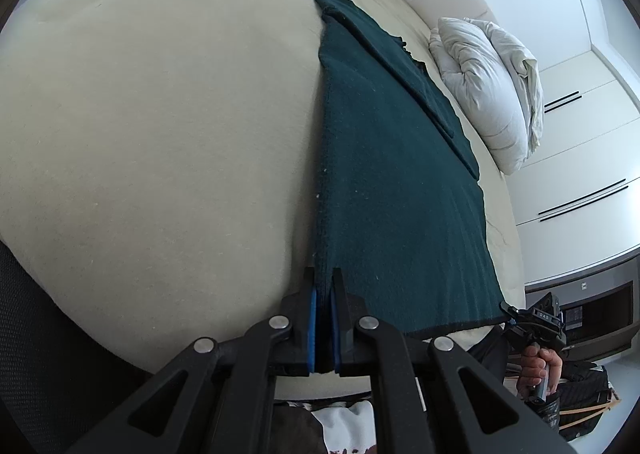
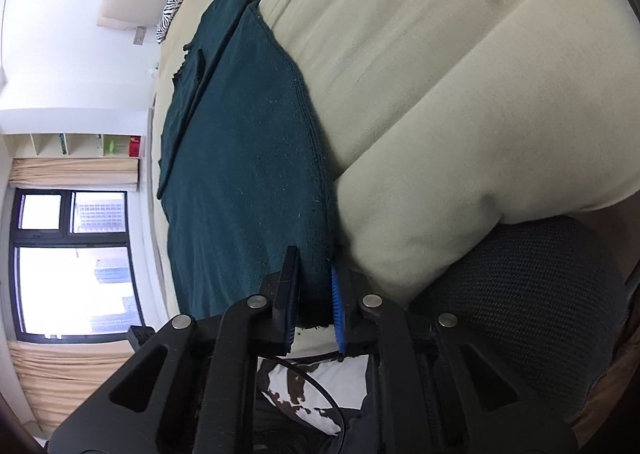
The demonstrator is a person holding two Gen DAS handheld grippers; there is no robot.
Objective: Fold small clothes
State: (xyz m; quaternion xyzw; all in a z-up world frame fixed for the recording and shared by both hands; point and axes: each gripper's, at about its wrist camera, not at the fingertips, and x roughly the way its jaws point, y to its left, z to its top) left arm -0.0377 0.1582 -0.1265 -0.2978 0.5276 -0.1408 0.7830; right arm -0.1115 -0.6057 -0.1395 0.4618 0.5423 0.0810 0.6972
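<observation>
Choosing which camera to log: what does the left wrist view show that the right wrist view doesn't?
Only the left wrist view shows the white duvet, the wardrobe and the right hand holding its tool. Only the right wrist view shows the window, curtains and shelf. Both show the green garment on the beige bed, its near edge gripped.

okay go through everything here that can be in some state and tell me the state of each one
Left gripper: shut on the near hem corner of the garment.
Right gripper: jaws slightly apart, garment's other near corner between them.
Dark green garment: flat on the bed, one side folded inward.
White duvet: bunched up.
</observation>
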